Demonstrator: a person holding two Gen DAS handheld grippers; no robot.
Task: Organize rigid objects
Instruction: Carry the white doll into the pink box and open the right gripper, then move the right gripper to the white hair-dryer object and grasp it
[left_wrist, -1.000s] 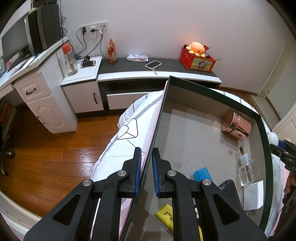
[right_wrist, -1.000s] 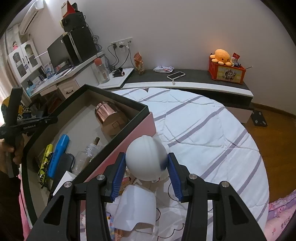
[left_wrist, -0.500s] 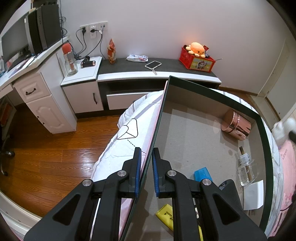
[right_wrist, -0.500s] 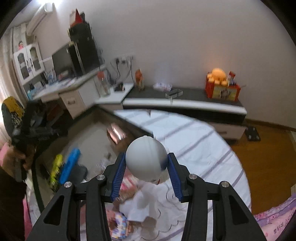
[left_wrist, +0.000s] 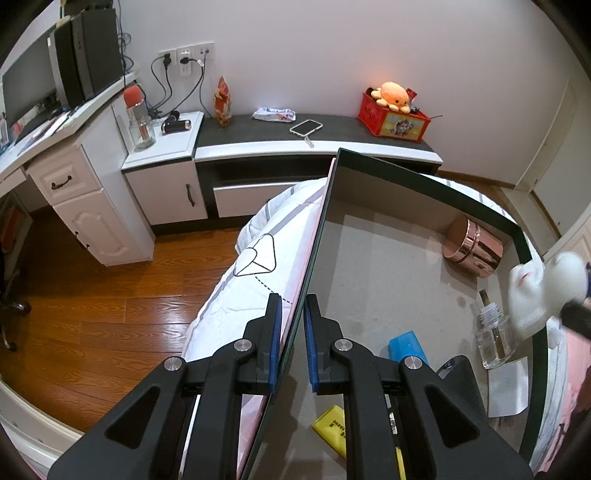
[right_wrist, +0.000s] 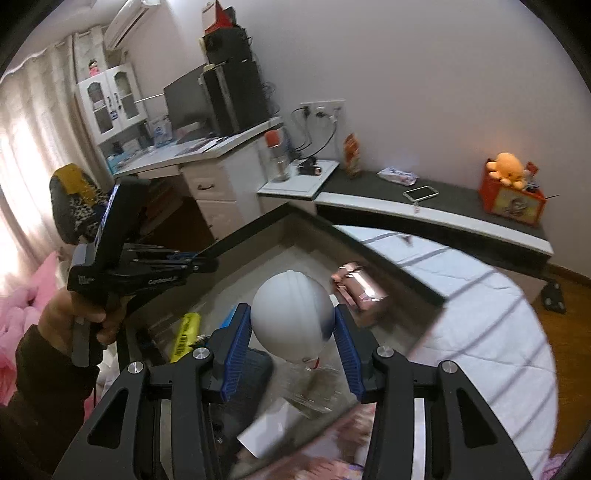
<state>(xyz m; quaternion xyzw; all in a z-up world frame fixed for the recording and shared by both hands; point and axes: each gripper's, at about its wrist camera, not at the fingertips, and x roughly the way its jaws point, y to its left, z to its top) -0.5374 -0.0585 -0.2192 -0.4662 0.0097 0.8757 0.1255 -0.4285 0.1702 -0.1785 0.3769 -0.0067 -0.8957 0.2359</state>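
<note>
Clamping the box (left_wrist: 424, 177) by its left wall, the left gripper (left_wrist: 293, 325) is nearly closed; the right gripper (right_wrist: 293, 334) grips a white round figure (right_wrist: 291, 314) above the box's open middle floor.

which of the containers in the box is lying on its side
The rose-gold canister, on its side in the box's far corner. The clear glass bottle nearer the right wall stands upright.
</note>
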